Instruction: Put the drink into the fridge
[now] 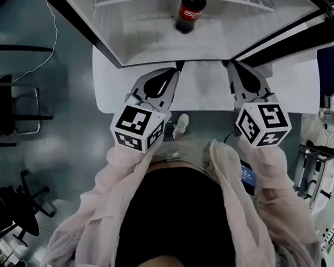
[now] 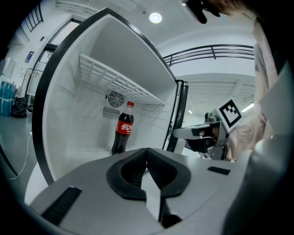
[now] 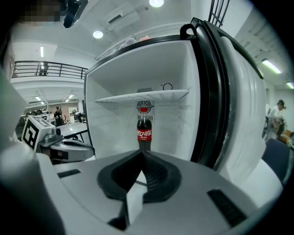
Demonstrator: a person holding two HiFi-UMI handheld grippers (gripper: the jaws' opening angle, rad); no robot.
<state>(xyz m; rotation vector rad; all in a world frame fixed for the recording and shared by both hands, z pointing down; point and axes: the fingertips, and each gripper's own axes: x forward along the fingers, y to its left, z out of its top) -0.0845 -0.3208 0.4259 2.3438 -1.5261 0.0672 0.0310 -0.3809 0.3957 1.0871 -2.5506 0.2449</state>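
Drink: the cola bottle (image 3: 144, 131) stands inside the fridge (image 3: 115, 78), on its floor below the wire shelf (image 3: 142, 95), near the back wall.
Bottle axis: upright, cap up; I see no lean in either gripper view.
Left gripper (image 1: 173, 76): jaws together, with nothing between them; it sits just outside the fridge mouth.
Right gripper (image 1: 235, 69): jaws together and empty as well, level with the left one and to its right.
Bearing from my fingers: the bottle lies on the far side of both. It is dead ahead along the right gripper's jaws and a little left of the left gripper's line.
Gap: both grippers are well apart from the bottle, and I cannot say which is closer.
Door (image 3: 239, 92): open, swung out on the right, just beside my right gripper.
My reading: the drink looks placed, so I take the door as what is left to do.
Hand for it: the right is nearer the door. I would swing it leftward, keeping both grippers out of the opening.
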